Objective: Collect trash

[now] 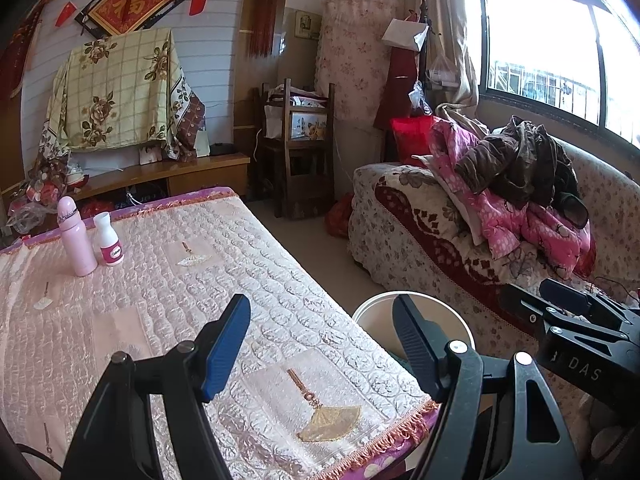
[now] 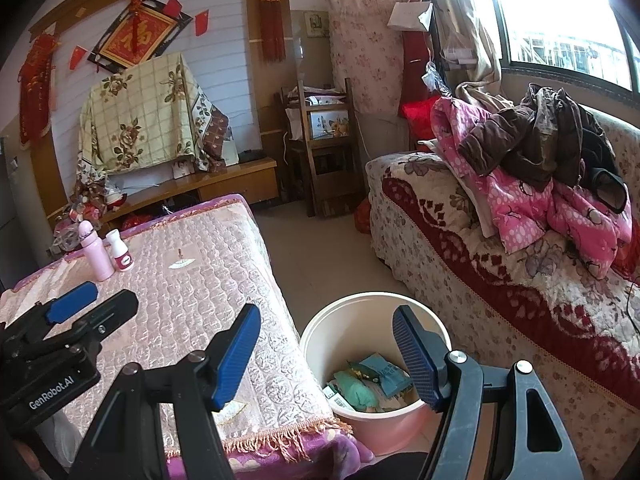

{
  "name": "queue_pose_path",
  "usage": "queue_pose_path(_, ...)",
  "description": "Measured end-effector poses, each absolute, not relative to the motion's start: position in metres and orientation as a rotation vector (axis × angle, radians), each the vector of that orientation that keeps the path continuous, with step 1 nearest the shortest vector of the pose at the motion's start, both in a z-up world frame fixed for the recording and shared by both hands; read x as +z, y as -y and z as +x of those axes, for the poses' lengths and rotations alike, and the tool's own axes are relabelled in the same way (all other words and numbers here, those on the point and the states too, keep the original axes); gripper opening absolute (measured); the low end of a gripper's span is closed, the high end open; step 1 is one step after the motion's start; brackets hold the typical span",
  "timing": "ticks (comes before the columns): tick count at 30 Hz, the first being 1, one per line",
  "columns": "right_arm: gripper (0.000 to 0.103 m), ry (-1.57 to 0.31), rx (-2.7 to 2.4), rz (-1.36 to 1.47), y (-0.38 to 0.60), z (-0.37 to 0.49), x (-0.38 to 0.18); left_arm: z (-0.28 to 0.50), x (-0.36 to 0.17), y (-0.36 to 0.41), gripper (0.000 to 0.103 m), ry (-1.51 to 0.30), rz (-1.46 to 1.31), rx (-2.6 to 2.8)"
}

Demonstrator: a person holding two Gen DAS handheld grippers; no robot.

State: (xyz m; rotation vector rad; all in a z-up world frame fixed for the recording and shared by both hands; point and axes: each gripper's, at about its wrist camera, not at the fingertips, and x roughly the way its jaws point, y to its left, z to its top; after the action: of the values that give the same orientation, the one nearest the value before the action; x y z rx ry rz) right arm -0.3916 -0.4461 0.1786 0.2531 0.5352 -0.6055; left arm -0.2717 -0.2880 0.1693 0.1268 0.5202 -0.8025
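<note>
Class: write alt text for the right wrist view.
The open right gripper hangs empty above a bin holding wrappers, beside a table. Two bottles stand at the table's far end; the left gripper shows at left.

Cloth, plastic, wood

Shiny quilted pink table cover (image 2: 192, 280); smooth pale plastic round bin (image 2: 320, 336); glossy light wooden cabinet (image 1: 192, 172); ribbed blue pads (image 2: 236, 360).
</note>
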Motion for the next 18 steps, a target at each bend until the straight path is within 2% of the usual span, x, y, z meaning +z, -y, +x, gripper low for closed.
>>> queue_pose_path(18,0.072,-0.556,-0.606,0.265,0.4488,-0.389,0.1711,-0.2705,0.1646,0.2879,0.074,-0.531,0.132,-0.798)
